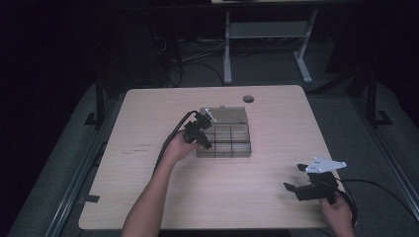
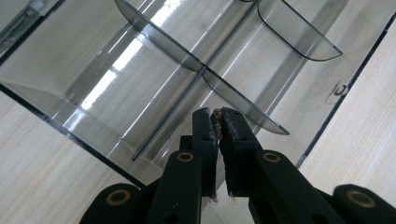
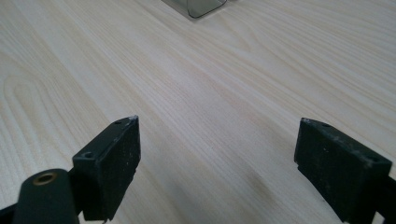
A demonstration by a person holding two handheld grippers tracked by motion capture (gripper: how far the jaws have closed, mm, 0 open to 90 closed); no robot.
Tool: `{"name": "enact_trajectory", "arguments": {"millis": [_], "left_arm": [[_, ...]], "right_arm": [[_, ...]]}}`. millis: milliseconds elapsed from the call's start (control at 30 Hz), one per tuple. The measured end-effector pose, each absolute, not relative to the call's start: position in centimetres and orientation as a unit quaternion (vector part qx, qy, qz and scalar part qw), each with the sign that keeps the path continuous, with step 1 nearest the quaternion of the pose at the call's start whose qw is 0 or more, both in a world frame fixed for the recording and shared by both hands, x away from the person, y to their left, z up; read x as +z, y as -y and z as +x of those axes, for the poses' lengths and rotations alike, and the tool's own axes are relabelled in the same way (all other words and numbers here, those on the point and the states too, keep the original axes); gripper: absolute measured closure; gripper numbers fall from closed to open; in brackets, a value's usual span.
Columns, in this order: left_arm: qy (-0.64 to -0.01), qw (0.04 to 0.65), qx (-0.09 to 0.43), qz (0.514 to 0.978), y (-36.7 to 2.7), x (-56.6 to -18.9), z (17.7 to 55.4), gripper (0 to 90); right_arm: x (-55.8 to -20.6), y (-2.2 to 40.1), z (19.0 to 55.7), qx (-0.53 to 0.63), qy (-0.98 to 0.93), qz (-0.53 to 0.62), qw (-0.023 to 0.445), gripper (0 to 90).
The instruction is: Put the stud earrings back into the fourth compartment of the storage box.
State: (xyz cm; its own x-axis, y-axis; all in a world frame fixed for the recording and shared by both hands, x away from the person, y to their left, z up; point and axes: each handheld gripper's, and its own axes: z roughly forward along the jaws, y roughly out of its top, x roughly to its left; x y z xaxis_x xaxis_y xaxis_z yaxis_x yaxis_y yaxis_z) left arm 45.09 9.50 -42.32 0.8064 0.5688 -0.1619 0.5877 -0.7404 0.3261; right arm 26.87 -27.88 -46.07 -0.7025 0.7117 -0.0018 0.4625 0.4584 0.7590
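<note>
I am pinching a tiny brass-coloured piece (image 2: 216, 115) in my left hand-held gripper (image 2: 218, 116) over the clear plastic compartment box (image 1: 242, 117) at the pale wooden counter's (image 1: 148, 197) middle; my right hand-held gripper (image 3: 217, 154) is gaping wide, holding nothing.

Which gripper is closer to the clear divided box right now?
Left. The left gripper hangs over the clear divided box at its left side, jaws pinched on a small brownish piece. The right gripper sits apart near the table's right front corner, jaws open.

One clear compartment box (image 1: 225, 140) lies on the counter (image 1: 148, 197); beside it work two grippers, left gripper (image 1: 201, 139) and right gripper (image 1: 295, 181).
</note>
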Motion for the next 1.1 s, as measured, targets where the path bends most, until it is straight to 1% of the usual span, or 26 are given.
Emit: {"name": "enact_trajectory", "arguments": {"millis": [700,1100], "left_arm": [[-0.304,0.172,-0.033,0.936,-8.88,-42.71,44.88,84.1],[-0.301,0.171,-0.034,0.938,-8.88,-42.54,44.7,80.3]], "right_arm": [[-46.19,27.64,26.86,0.383,-0.842,0.344,0.162,14.0],[-45.99,27.78,26.78,0.388,-0.839,0.344,0.163,14.1]]}}
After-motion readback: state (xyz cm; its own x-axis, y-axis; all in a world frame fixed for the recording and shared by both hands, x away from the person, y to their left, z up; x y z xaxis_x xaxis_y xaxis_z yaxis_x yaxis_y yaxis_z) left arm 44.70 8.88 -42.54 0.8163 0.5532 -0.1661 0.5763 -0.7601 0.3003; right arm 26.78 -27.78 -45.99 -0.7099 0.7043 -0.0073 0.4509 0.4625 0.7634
